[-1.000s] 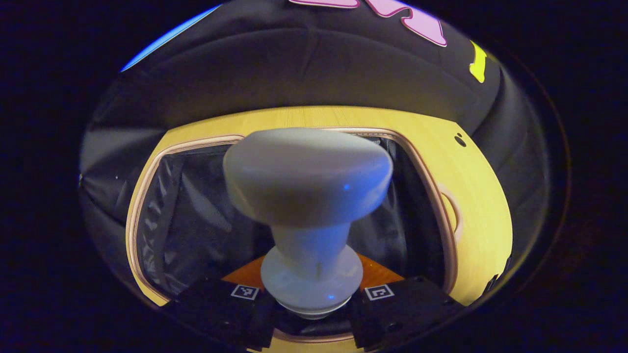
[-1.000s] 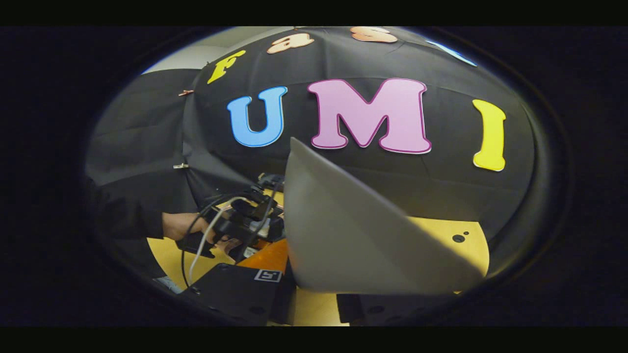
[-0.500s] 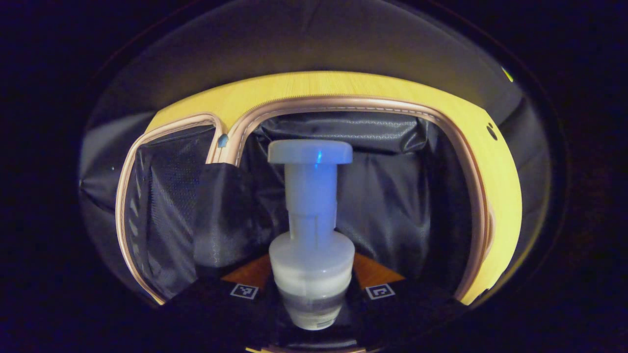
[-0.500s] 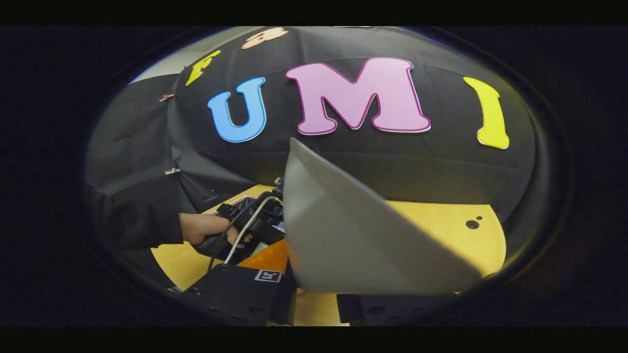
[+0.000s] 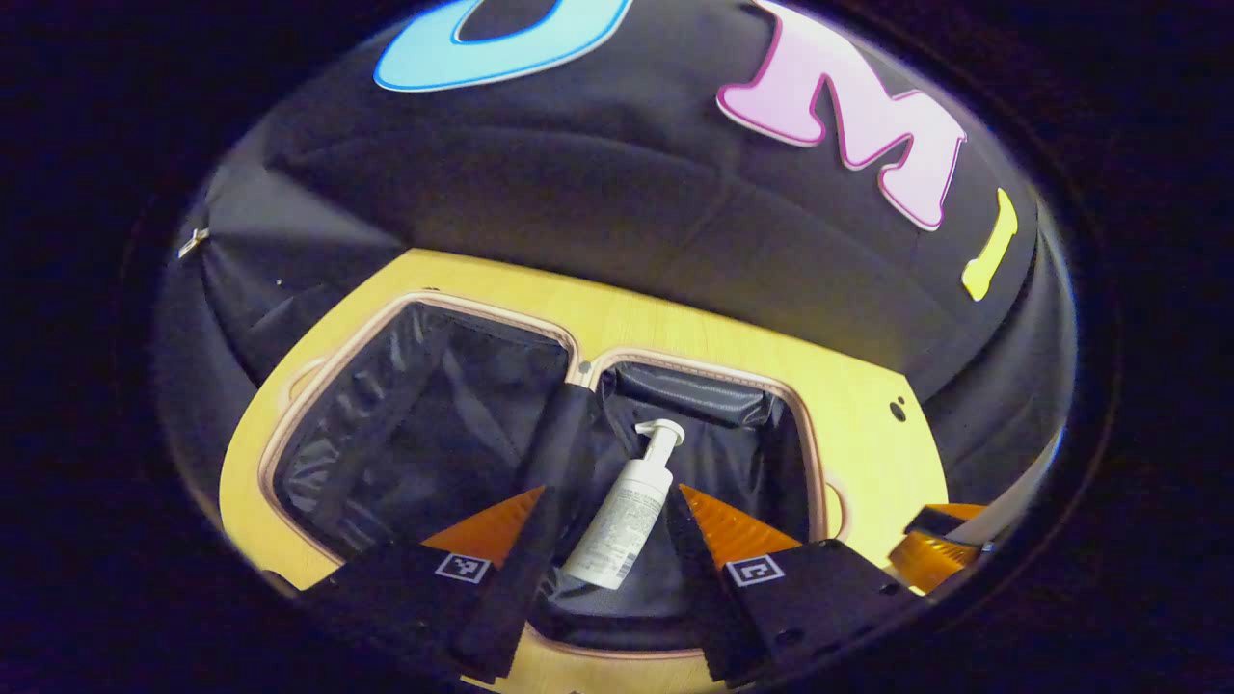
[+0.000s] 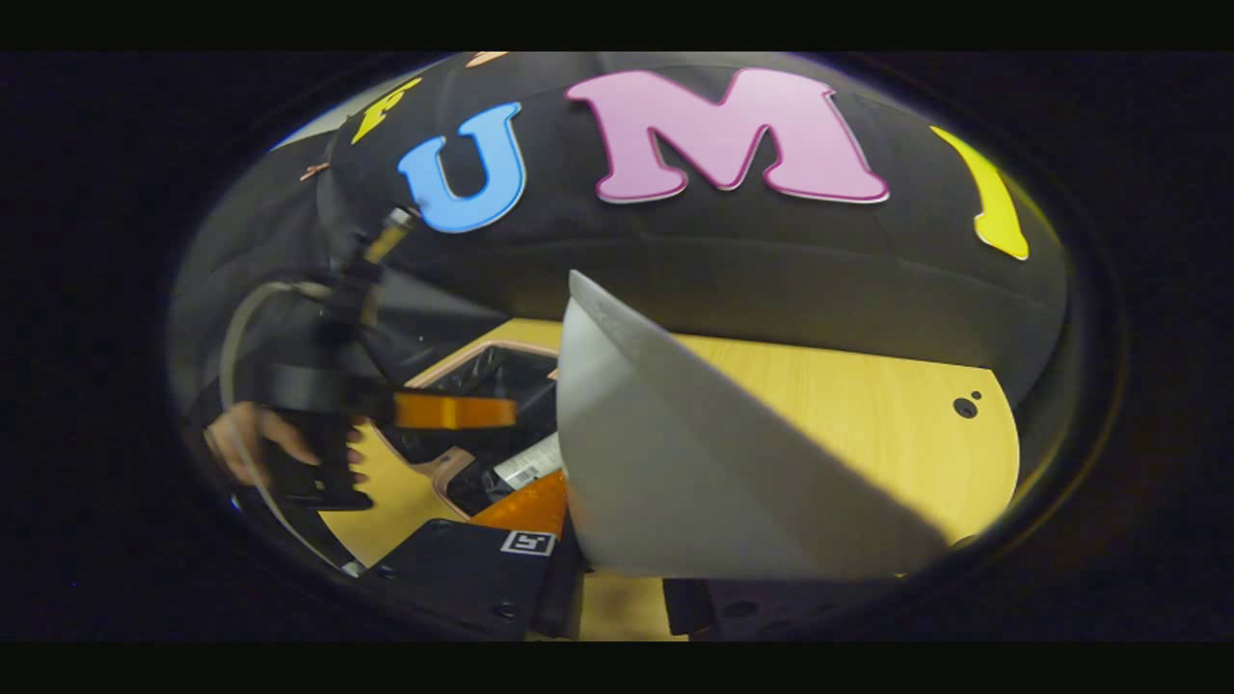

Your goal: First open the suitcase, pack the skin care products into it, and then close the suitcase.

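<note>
Behind the right gripper (fingers clamping a grey tube), much hides; left gripper gapes.

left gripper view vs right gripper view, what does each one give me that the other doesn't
Left gripper view: both open halves of the suitcase, with the whole pump bottle lying in one half, beyond the open left tool.
Right gripper view: a pale flat item held in the right tool, and a hand holding the left tool.
Shared: the suitcase, part of the bottle, and the wooden table.
</note>
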Action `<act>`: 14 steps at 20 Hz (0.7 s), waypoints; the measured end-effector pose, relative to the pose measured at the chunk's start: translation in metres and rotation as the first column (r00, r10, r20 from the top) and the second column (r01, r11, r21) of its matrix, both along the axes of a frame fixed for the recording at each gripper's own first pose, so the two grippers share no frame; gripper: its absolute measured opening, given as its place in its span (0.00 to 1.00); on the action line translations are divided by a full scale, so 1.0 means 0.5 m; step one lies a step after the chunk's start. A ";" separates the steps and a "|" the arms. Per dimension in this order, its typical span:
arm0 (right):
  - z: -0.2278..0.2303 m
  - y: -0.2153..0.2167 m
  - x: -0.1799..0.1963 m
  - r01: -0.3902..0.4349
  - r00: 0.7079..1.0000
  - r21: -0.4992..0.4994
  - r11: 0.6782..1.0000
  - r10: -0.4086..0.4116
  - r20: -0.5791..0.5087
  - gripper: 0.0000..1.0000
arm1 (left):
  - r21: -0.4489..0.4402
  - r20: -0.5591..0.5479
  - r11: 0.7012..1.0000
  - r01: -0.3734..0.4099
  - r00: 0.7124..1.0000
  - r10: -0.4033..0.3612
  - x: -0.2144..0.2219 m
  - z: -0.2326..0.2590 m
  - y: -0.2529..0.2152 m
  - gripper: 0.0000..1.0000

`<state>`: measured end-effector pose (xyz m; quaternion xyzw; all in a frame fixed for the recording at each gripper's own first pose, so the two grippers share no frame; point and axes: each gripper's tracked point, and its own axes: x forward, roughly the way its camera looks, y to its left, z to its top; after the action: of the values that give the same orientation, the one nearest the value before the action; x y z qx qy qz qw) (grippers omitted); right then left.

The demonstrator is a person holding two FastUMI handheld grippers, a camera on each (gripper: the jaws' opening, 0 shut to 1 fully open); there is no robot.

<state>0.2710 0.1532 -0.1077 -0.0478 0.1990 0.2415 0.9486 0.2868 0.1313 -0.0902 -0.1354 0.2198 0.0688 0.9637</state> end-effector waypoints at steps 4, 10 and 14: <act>-0.100 0.065 0.025 0.012 0.989 -0.036 0.999 -0.017 -0.145 0.31 | -0.003 0.142 0.998 -0.066 0.988 0.066 -0.182 0.091 0.053 0.75; -0.209 0.096 0.095 0.115 0.945 -0.176 0.978 -0.162 -0.283 0.30 | -0.147 0.285 0.985 -0.094 0.949 0.133 -0.433 0.192 0.112 0.76; -0.270 0.089 0.114 0.229 0.878 -0.227 0.947 -0.301 -0.372 0.31 | -0.163 0.347 0.981 -0.107 0.924 0.158 -0.547 0.223 0.157 0.76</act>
<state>0.3281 0.1977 -0.2428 -0.0529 0.4148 0.0950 0.9034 0.0134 0.2099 0.0212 -0.2281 0.0349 0.0923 0.9686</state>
